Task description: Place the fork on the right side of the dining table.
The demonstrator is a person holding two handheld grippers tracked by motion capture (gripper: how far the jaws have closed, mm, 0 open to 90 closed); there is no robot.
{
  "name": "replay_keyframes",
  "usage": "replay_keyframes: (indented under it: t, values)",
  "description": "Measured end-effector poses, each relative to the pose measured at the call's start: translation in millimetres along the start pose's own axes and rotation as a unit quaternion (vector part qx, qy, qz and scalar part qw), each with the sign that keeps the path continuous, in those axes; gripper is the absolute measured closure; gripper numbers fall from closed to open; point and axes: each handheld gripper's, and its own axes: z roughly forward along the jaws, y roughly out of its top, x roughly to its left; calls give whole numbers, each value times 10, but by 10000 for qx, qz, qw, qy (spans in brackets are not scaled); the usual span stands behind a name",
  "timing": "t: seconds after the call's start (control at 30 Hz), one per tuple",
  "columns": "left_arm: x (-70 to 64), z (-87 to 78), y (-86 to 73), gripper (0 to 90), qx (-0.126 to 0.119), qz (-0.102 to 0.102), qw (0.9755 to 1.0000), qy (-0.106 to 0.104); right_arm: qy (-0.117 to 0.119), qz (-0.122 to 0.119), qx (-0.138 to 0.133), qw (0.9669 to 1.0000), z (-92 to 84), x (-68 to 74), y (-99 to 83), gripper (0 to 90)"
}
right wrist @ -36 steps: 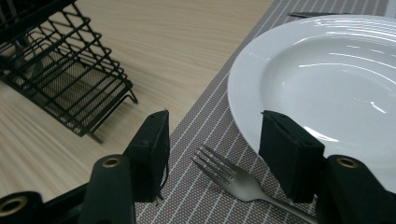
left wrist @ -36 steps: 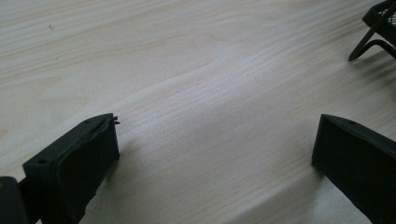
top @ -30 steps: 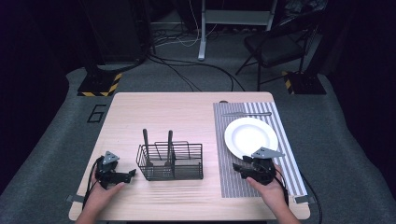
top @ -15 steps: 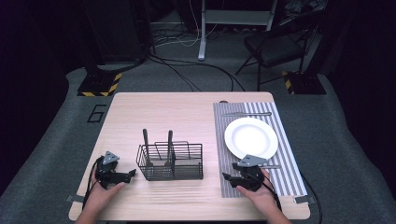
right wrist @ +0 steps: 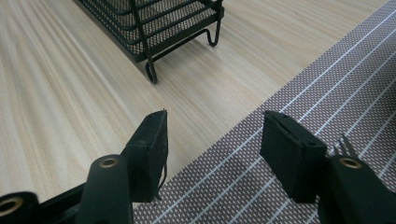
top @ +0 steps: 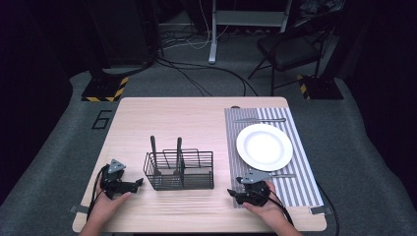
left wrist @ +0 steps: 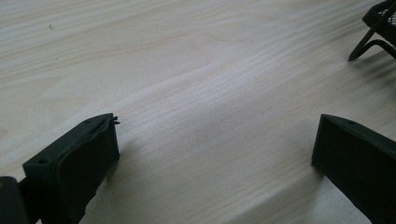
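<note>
left gripper (top: 139, 183) jaws spread wide, empty; right gripper (top: 229, 193) jaws spread over placemat (right wrist: 327, 93) edge.

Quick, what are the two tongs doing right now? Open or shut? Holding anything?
Left tongs: open, holding nothing, over bare table.
Right tongs: open, holding nothing, over the striped placemat's edge.

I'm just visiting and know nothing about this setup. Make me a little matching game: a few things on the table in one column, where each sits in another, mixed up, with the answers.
Things:
1. plate
2. basket
3. left tongs
4. knife

Places:
A. middle of the table, holding two dark handles
B. far edge of the striped mat, beyond the plate
C. on the striped mat, white and round
D. bare wood, left of the basket

Pairs: 1-C, 2-A, 3-D, 4-B
</note>
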Motion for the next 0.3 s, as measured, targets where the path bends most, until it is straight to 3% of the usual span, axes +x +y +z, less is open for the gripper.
replay_keyframes:
  t: [0.17, 0.3]
  values:
    - [-1, 3, -1, 2, -18, -5, 10000, 7, -56, -223, 82, 9997, 53, 25, -17, 396]
    - [-2, 3, -2, 2, -31, -8, 10000, 18, -7, -233, 144, 9996, 91, 40, -35, 389]
